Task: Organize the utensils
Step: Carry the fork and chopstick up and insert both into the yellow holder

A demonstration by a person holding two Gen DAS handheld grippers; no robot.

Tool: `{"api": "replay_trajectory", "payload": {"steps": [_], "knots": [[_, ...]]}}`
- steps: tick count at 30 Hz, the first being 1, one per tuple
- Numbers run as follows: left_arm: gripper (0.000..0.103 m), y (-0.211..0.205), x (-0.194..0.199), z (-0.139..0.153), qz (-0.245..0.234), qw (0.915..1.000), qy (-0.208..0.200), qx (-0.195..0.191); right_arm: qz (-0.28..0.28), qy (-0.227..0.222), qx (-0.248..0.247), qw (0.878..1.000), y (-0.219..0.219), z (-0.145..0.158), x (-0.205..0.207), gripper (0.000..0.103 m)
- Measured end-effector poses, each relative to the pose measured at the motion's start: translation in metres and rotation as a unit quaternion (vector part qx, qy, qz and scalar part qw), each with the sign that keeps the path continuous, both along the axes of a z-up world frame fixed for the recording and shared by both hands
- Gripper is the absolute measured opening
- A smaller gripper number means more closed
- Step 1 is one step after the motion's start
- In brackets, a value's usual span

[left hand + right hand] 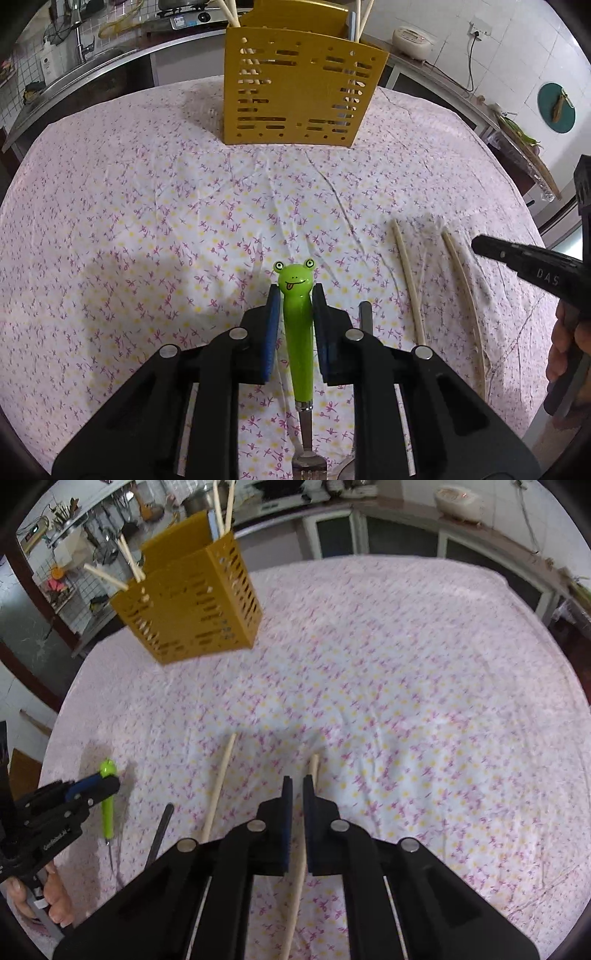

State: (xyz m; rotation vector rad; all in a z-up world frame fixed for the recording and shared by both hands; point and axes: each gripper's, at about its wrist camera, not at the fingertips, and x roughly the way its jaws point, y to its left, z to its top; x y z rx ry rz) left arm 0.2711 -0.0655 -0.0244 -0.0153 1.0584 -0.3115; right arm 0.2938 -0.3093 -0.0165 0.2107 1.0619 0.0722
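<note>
A fork with a green frog handle (297, 317) lies on the floral tablecloth between the fingers of my left gripper (295, 295); the jaws stand a little apart from the handle on both sides. It also shows in the right wrist view (108, 801). My right gripper (297, 786) straddles a wooden chopstick (304, 830), jaws narrowly apart, touching or nearly so. A second chopstick (219, 786) lies to its left. The yellow slotted utensil holder (301, 92) stands at the far side with several chopsticks in it.
A dark metal utensil handle (160, 834) lies between the fork and the chopsticks. The pink floral tablecloth (129, 203) covers the whole table. Kitchen counters, a sink and a rice cooker (412, 40) lie beyond the table's edge.
</note>
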Motion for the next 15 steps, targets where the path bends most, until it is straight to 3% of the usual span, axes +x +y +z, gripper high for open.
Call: {"api": "replay_trajectory", "payload": {"steps": [8, 15], "knots": [[0.016, -0.001, 0.001, -0.011, -0.002, 0.9999, 0.013, 0.001, -0.002, 0.04, -0.018, 0.999, 0.003, -0.031, 0.005, 0.008], [0.016, 0.0, 0.005, -0.01, -0.001, 0.9999, 0.012, -0.001, -0.001, 0.028, -0.028, 0.999, 0.009, -0.03, 0.012, 0.006]]}}
